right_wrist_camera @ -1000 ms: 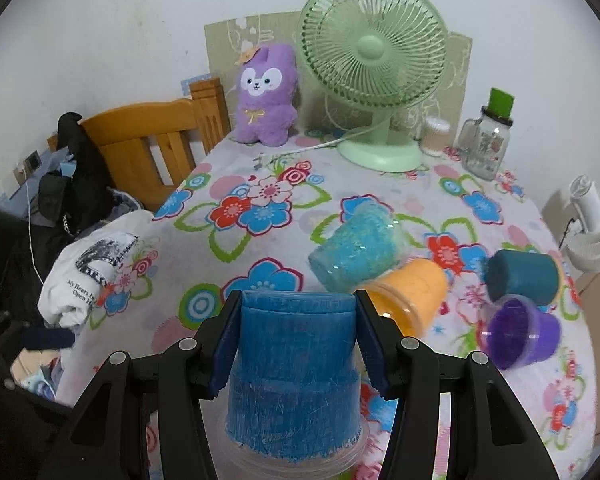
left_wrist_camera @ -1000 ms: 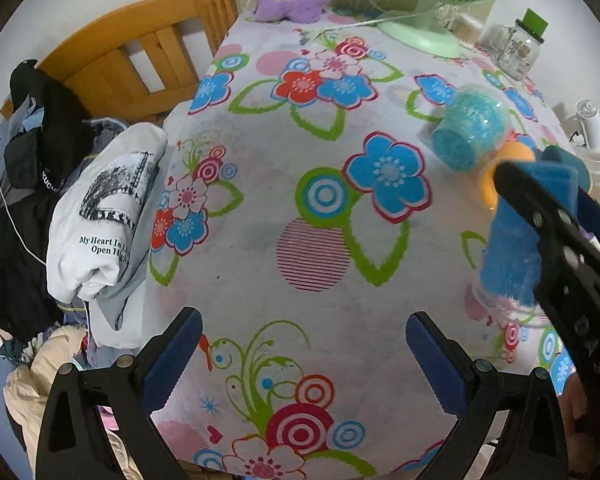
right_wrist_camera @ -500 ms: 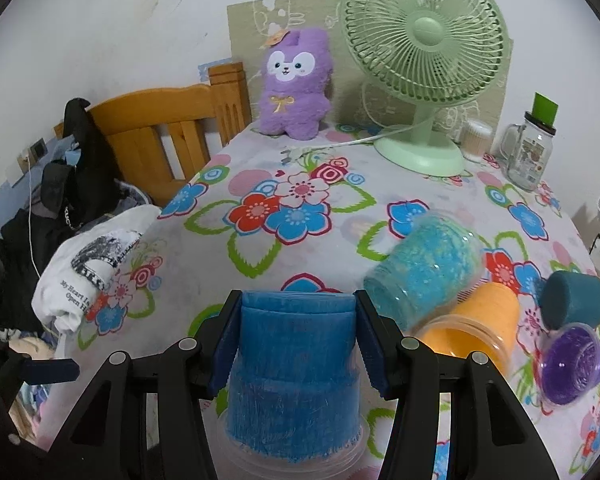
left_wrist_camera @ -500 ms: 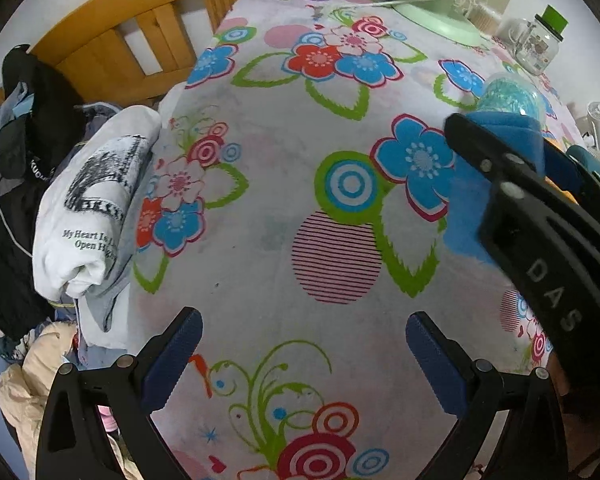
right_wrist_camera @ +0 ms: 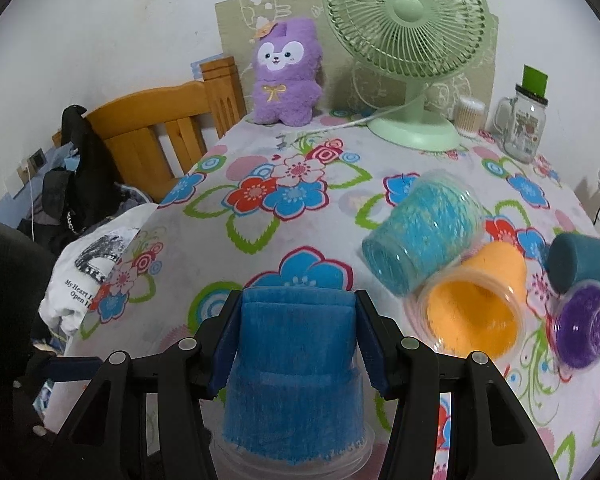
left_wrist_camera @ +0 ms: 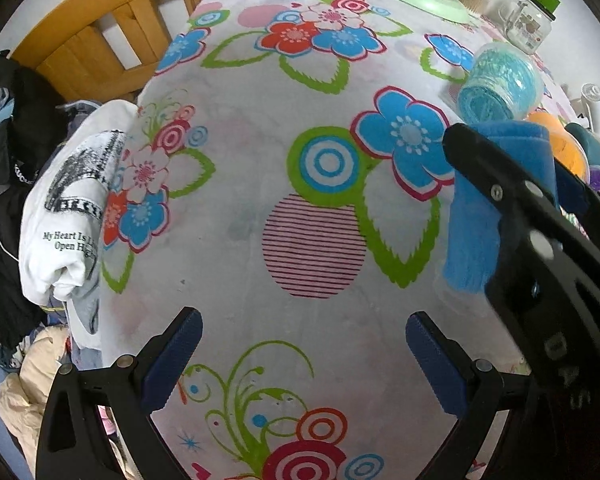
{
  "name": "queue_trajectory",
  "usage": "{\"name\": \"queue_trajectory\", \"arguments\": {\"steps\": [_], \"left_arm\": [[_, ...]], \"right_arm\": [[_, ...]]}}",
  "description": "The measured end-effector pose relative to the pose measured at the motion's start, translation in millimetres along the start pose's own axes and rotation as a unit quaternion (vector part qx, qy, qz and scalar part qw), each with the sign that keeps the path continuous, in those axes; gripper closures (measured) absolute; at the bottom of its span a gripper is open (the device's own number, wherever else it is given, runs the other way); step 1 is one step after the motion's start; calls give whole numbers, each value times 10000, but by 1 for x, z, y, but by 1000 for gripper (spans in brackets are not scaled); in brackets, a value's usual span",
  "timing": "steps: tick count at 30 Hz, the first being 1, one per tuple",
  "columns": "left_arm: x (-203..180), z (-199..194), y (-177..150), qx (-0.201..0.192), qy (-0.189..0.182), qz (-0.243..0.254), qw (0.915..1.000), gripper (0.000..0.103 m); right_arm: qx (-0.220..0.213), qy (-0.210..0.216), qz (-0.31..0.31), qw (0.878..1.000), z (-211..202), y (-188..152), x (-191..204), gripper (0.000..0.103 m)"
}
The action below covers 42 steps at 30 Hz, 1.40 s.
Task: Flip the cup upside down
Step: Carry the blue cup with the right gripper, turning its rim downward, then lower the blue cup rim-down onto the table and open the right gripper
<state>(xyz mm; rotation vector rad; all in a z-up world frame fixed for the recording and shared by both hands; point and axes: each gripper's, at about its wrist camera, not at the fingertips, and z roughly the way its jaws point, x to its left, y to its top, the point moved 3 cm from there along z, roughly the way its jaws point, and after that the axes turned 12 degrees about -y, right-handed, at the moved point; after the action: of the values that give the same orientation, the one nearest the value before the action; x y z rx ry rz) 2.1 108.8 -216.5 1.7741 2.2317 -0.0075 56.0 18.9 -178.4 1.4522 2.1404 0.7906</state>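
My right gripper (right_wrist_camera: 296, 344) is shut on a blue cup (right_wrist_camera: 294, 376), a clear plastic cup with blue lining, held rim down over the floral tablecloth (right_wrist_camera: 260, 240). In the left wrist view the same blue cup (left_wrist_camera: 476, 240) sits at the right, clamped by the right gripper (left_wrist_camera: 512, 176). My left gripper (left_wrist_camera: 300, 356) is open and empty above the near part of the tablecloth (left_wrist_camera: 260, 160).
A light-blue cup (right_wrist_camera: 420, 236), an orange cup (right_wrist_camera: 476, 304), a purple cup (right_wrist_camera: 586, 328) and a teal cup (right_wrist_camera: 580, 260) lie at the right. A green fan (right_wrist_camera: 408, 40), purple plush (right_wrist_camera: 286, 72) and glass jar (right_wrist_camera: 526, 124) stand at the back. Clothes (left_wrist_camera: 68, 200) hang left.
My right gripper has carried the blue cup leftward across the table, then slightly back. The left gripper has tilted down and stayed open.
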Motion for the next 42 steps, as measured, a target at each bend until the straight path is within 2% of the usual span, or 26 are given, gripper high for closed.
{"name": "queue_trajectory", "arguments": {"steps": [6,14,16,21,23,27,32,33,34,39,42], "left_arm": [[4,4,2,43,38,-37,10000,1],[-1,15,6,23,193,76,9998,0],[0,14,8,-65,138,80,9999,0],[9,10,12,-135,231,-121,9996,0],[15,7,9,-102,236,-190,9995,0],[17,2,-1,-56,3,-317,9995,0],[12,2,-11,73,93,-229,9997,0],[12,1,-11,71,96,-232,9997,0],[11,0,-12,60,102,-221,9997,0],[9,-9,-14,12,173,-158,9997,0],[7,-14,-15,44,209,-145,9997,0]], "right_arm": [[108,64,135,9998,-12,-5,-3,46],[52,-127,251,9996,-26,-3,-15,46],[39,-168,245,9996,-28,-3,-17,46],[95,-211,265,9994,-30,-5,-23,45],[63,-329,186,9993,-30,-8,-24,46],[109,-397,144,9990,-28,-14,-25,46],[109,-380,24,9992,-29,-22,-19,44],[122,-389,-29,9992,-28,-22,-17,41],[195,-388,-68,9990,-26,-23,-16,32],[446,-333,82,9984,-26,-26,-19,16],[636,-340,218,9972,-28,-27,-25,14]]}}
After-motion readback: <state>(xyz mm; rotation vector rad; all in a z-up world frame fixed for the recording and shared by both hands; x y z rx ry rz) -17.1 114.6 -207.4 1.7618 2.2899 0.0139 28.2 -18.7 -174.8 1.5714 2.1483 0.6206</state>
